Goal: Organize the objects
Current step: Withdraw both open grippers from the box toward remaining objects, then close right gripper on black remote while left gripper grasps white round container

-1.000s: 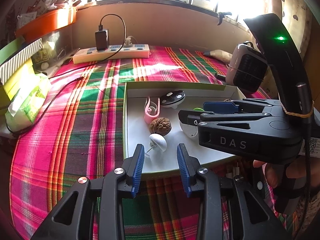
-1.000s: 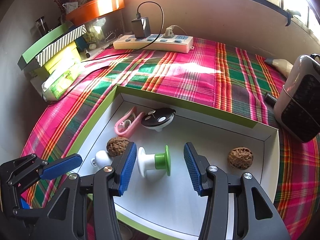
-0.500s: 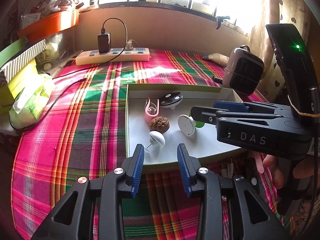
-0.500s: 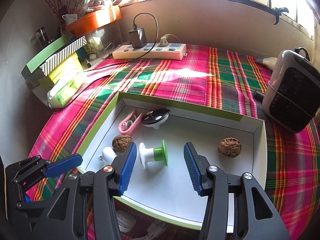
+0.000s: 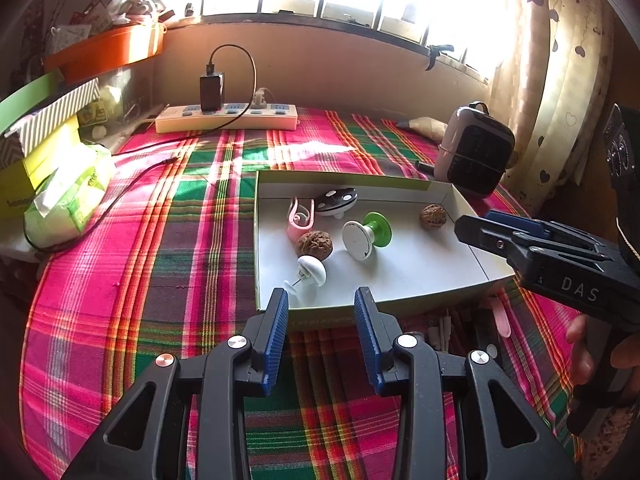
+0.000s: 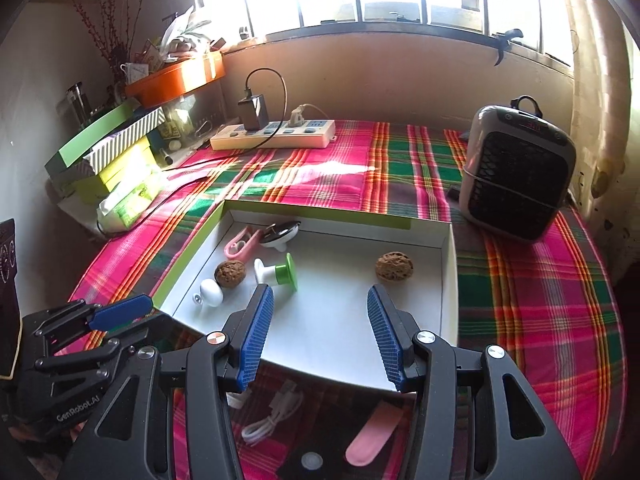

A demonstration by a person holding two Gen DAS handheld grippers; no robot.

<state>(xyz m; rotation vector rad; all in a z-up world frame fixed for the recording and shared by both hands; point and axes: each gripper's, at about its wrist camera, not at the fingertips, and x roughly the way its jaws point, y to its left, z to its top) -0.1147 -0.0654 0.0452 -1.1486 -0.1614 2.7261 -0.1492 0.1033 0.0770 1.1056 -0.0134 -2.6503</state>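
A white shallow box (image 5: 420, 280) (image 6: 348, 352) with a green rim sits on the plaid cloth. In it lie a pink clip (image 5: 299, 220) (image 6: 239, 243), a black spotted mushroom piece (image 5: 336, 201) (image 6: 280, 234), a green and white knob (image 5: 366, 234) (image 6: 280, 273), two walnuts (image 5: 315, 243) (image 6: 394, 267) and a small white mushroom piece (image 5: 312, 270) (image 6: 211, 293). My left gripper (image 5: 321, 322) is open and empty, just short of the box's near rim. My right gripper (image 6: 320, 330) is open and empty, over the box's near edge.
A power strip (image 5: 226, 118) (image 6: 274, 135) lies at the back. A small heater (image 5: 474, 150) (image 6: 518, 182) stands at the right. Stacked boxes and a tissue pack (image 5: 66, 196) are at the left. A white cable (image 6: 274, 412) and a pink object (image 6: 372, 434) lie below the box.
Both grippers have drawn back from the box toward me and risen. The right gripper no longer straddles the green and white knob, which stays lying in the box.
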